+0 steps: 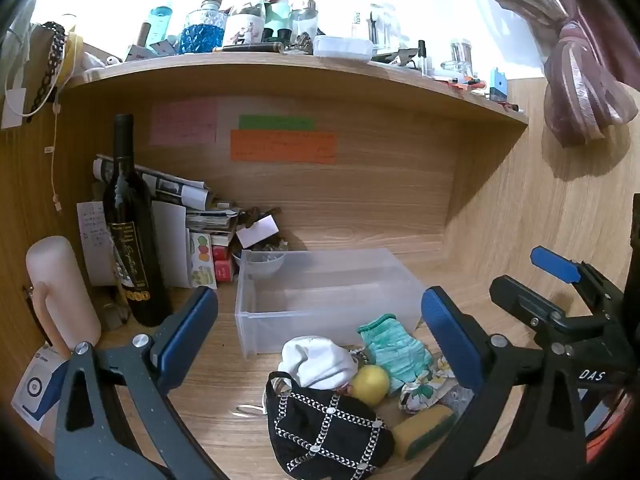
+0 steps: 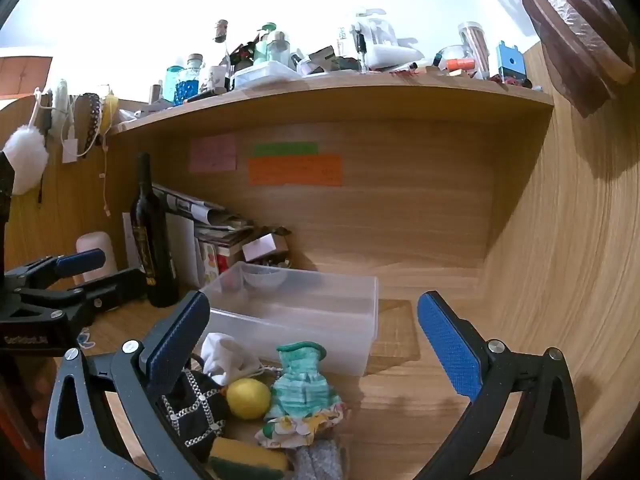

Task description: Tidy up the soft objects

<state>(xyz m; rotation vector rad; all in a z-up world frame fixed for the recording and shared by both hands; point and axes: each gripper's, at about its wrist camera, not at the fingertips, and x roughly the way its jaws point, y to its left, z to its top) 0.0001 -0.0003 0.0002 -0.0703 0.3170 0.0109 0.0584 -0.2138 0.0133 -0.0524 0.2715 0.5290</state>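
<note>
A clear plastic bin (image 1: 256,312) (image 2: 360,344) stands empty on the wooden desk. In front of it lies a pile: a white cloth (image 1: 320,360) (image 2: 228,356), a black chain-pattern pouch (image 1: 328,428) (image 2: 196,408), a yellow ball (image 1: 371,384) (image 2: 248,398), a green knit glove (image 1: 394,348) (image 2: 304,384), a floral cloth (image 1: 420,390) (image 2: 304,426) and a yellow-green sponge (image 1: 424,430) (image 2: 248,462). My left gripper (image 1: 320,340) is open above the pile. My right gripper (image 2: 316,344) is open, to the right of the pile.
A dark wine bottle (image 1: 130,232) (image 2: 154,236), a white cylinder (image 1: 60,292), stacked papers and boxes (image 1: 192,216) stand at the back left. A small bowl (image 1: 264,262) sits behind the bin. A cluttered shelf (image 1: 280,64) overhangs the desk. A side wall is on the right.
</note>
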